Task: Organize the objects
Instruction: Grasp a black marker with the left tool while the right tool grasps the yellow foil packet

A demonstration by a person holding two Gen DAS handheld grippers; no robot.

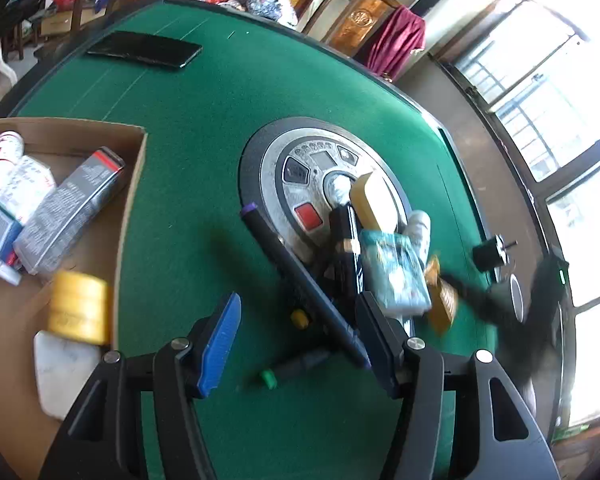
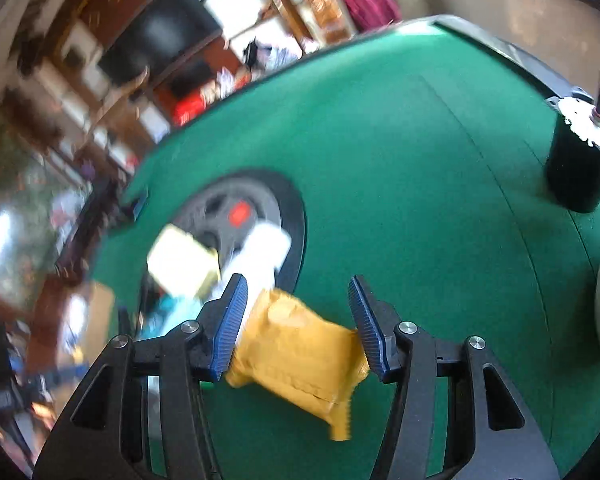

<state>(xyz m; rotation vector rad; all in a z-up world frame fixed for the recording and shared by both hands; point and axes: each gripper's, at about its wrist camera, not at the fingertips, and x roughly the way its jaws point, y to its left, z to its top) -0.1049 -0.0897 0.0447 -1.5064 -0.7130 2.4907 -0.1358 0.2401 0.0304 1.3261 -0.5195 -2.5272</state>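
Since the yellow packet (image 2: 300, 354) lies between the half-open right tool's (image 2: 298, 320) pads near the bench's middle, it looks light and crushable (grip its sealed edges); the left tool (image 1: 296, 344) gapes empty.

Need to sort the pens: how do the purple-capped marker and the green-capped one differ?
The purple-capped marker looks longer and darker; the green-capped marker looks shorter and greyer. The purple one leans across the round console's rim and the pile; the green one lies flat on the felt. The purple one runs between the left gripper fingers; the green one lies nearer the camera. Both are still outside the box.
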